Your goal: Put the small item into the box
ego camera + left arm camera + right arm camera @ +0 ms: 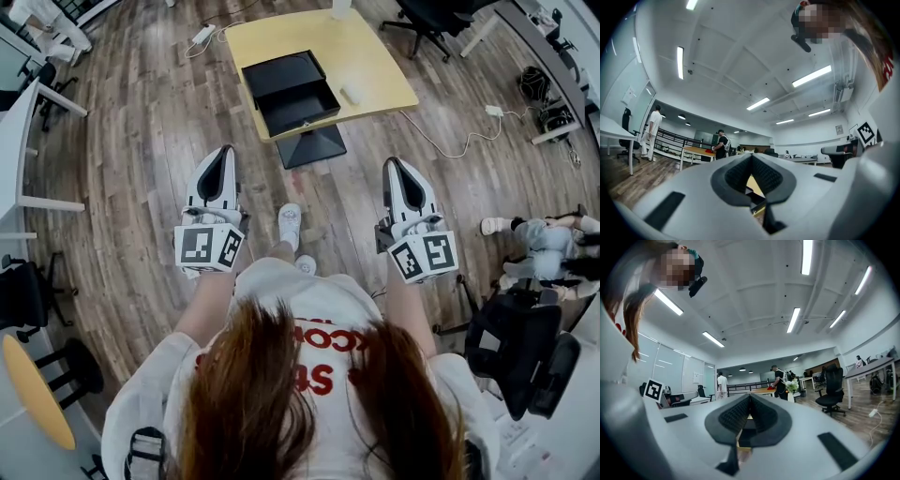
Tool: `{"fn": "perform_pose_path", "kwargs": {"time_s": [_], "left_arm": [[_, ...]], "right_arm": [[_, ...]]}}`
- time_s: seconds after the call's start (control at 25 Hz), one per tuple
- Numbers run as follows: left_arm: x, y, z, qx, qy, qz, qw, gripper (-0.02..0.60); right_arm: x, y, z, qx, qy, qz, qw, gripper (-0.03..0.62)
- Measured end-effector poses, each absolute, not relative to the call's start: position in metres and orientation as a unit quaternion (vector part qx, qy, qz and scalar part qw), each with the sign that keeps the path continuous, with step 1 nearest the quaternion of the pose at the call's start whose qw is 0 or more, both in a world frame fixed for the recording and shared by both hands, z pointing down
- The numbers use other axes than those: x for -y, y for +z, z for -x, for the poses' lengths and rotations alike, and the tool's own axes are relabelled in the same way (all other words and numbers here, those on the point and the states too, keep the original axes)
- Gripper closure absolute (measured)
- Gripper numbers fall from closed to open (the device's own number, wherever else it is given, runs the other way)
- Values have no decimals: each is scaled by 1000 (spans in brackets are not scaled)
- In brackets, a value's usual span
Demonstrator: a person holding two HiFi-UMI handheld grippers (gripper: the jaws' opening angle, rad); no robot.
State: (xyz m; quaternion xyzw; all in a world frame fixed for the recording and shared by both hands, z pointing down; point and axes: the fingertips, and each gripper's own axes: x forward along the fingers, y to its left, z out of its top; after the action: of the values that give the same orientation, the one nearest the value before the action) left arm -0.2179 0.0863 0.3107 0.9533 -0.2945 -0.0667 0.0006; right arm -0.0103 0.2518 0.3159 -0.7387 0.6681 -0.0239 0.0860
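The box [298, 108] lies open on the yellow table [375, 66], at 12 o'clock from the person. It shows two shallow black halves side by side, and both look empty. The small white item [350, 95] rests on the tabletop at 3 o'clock of the box, just beside it and outside it.

The left gripper [225, 152] and the right gripper [392, 165] are held level over the wood floor [141, 141], well short of the table and apart from each other. Each gripper's own view shows its ribbed pads pressed together at the tips with nothing pinched between them.

Only the head view shows the whole tabletop, the box interior and the item. It also shows the person's white shoes [291, 223] at 6 o'clock of the table and a black chair [520, 352] at about 4 o'clock.

The gripper views look up and forward. They take in the ceiling lights [812, 76] and two bystanders [723, 144] by a far table, which the head view lacks. Through the small gap under the closed pads, each gives only a sliver of the yellow table and something dark on it. The item cannot be made out there.
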Motion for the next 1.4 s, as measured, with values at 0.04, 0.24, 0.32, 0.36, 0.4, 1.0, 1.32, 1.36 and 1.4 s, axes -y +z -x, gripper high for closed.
{"fn": "perform_pose_path", "kwargs": {"time_s": [0.04,0.24,0.32,0.36,0.4,1.0,1.32,1.36,1.4], "left_arm": [[-83,310,215,295,-67,-953,0,575],[-60,313,194,294,-72,-953,7,575],[-47,314,183,294,-74,-953,9,575],[-41,314,178,293,-75,-953,9,575],[-35,314,172,293,-76,-953,10,575],[70,310,93,255,-82,-963,19,575],[107,310,86,263,-80,-961,24,575],[110,313,86,266,-77,-961,26,575],[112,316,87,268,-73,-960,27,575]], "right_arm": [[-250,317,7,-668,-25,739,87,589],[-232,319,-9,-669,-30,738,84,588],[-222,318,-18,-668,-29,739,83,588],[-217,318,-24,-667,-28,739,83,588],[-212,318,-29,-666,-28,740,83,588],[-116,307,-95,-643,-24,760,91,588],[-79,306,-109,-646,-31,758,88,588],[-76,308,-111,-647,-34,757,87,588],[-72,310,-113,-647,-37,757,87,588]]}}
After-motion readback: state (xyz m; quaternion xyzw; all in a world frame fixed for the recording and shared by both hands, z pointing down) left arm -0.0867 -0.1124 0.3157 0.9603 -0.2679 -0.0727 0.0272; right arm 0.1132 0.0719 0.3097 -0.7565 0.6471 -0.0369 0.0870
